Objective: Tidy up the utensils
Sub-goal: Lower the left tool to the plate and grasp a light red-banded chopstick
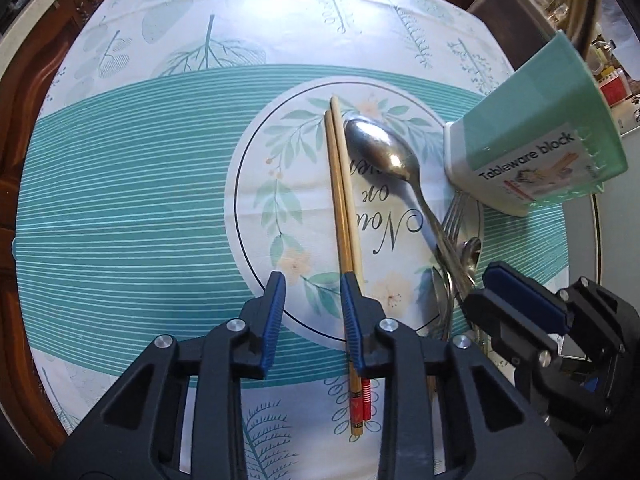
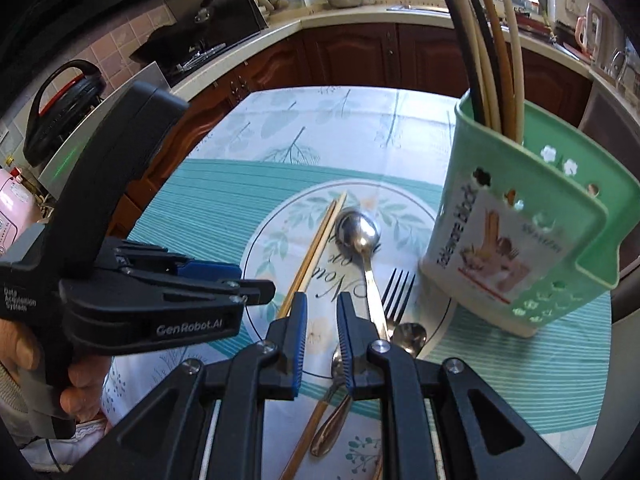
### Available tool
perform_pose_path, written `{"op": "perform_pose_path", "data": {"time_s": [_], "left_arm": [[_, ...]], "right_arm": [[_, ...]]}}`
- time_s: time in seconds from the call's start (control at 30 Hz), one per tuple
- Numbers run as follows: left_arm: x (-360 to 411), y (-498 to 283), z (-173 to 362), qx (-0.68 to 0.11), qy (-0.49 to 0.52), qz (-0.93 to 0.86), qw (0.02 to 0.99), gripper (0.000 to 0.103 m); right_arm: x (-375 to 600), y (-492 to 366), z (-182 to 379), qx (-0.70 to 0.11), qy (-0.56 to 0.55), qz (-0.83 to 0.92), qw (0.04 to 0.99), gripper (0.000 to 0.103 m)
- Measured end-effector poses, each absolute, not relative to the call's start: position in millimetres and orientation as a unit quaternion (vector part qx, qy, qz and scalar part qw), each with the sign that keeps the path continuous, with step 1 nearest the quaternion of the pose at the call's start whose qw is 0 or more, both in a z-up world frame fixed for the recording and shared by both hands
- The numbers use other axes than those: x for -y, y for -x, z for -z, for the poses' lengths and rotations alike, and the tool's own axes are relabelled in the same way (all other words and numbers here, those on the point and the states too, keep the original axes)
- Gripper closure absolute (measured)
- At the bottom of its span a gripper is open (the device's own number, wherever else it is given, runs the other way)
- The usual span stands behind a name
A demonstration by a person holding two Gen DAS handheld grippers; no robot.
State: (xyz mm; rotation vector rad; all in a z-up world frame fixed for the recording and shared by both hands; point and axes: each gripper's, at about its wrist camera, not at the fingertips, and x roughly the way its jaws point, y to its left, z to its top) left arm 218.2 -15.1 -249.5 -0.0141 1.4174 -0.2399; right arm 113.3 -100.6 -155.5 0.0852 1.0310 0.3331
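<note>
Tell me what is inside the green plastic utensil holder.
The green plastic utensil holder holds several long thin sticks, cream, tan and black, rising out of its top. They look like chopsticks. Their lower ends are hidden by its wall, as is anything shorter inside.

Tablecloth (image 1: 140, 208) white with pale teal leaf sprigs, crossed by a broad teal band of thin white stripes; central white roundel ringed by a dark line, with green leaves, cream flowers and dark script. Chopsticks (image 1: 342, 200) tan bamboo, their ends banded red with white marks. Large spoon (image 1: 380, 150) and fork (image 2: 398, 292) bright silver steel. Utensil holder (image 2: 532, 220) mint green with a cream base, flower-shaped cut-outs and a white label in black lettering. Left tool (image 1: 312, 312) and right tool (image 2: 322, 336) black with blue pads.
</note>
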Motion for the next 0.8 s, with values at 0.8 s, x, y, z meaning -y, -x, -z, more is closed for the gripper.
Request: {"op": "perform_pose_path", "data": {"time_s": [0.8], "left_arm": [[77.9,-234.7,273.5,-0.671,-0.069,0.098,0.732,0.081]], "right_arm": [[105.3,-120.8,172.0,-0.525,-0.051,-0.145,0.837,0.088]]}}
